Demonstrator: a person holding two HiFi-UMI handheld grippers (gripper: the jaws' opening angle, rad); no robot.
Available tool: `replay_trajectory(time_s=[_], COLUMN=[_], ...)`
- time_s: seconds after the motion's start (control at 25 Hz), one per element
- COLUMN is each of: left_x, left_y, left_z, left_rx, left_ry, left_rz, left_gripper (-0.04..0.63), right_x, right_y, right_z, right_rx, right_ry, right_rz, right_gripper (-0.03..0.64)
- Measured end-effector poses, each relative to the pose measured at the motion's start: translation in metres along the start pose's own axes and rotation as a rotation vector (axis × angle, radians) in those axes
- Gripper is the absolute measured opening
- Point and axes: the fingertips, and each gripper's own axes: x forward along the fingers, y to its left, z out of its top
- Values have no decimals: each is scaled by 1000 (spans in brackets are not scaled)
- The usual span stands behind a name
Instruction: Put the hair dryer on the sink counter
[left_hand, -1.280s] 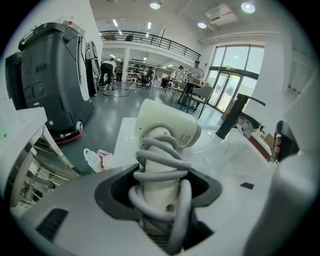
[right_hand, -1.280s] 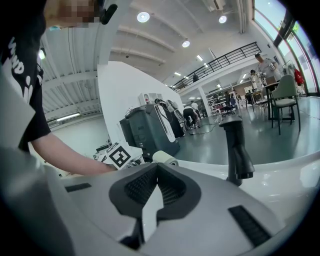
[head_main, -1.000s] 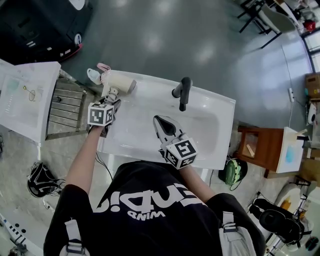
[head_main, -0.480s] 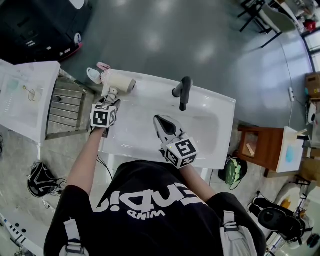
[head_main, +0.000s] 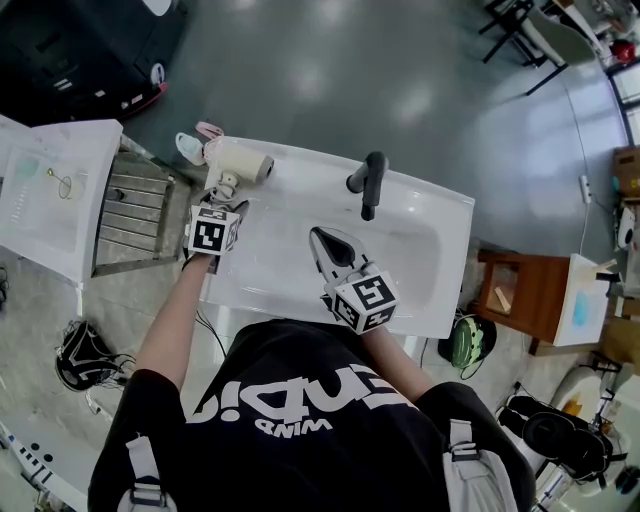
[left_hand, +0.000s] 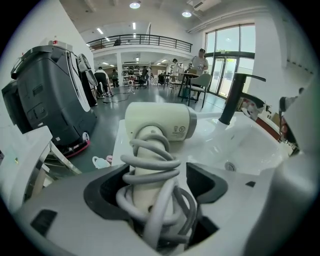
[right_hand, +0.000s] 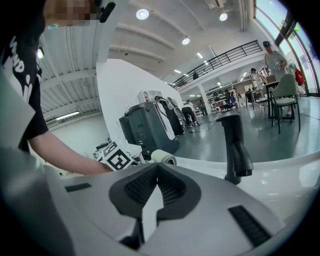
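Observation:
The cream hair dryer (head_main: 243, 164) lies on the white sink counter (head_main: 300, 172) at its back left corner, its grey cord wound round the handle (left_hand: 150, 165). My left gripper (head_main: 226, 196) stands around that handle with its jaws opening. The dark pads (left_hand: 102, 190) sit on either side of the cord, and a gap shows on the right side. My right gripper (head_main: 322, 240) hovers over the basin (head_main: 290, 265) in front of the black faucet (head_main: 368, 184). Its jaws are shut with nothing between them (right_hand: 157, 169).
A slatted metal rack (head_main: 135, 205) and a white table (head_main: 45, 190) stand left of the sink. Slippers (head_main: 193, 146) lie on the floor behind the counter's corner. A wooden stool (head_main: 515, 290) is at the right, and a dark machine (left_hand: 45, 100) stands beyond the counter.
My left gripper has shifted slightly right and back from the dryer, which stays at the counter's back left corner. The right gripper has barely moved.

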Motion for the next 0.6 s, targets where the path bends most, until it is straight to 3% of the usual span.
replay_trajectory(time_s=[0.16,0.32,0.6], left_x=[3,-3,-25], left_y=[3,7,7], left_z=[1,2,13], left_rx=[35,18,2], left_ry=[-38,-42,-117], left_rz=[46,66,99], left_gripper=[420,420,420], right_x=[0,-1,-4], right_y=[1,0,-4], right_z=[0,1,2], right_rx=[-3,-3,-2], right_ry=[1,-6,-18], right_rz=[1,-3,-12], right_gripper=[18,18,18])
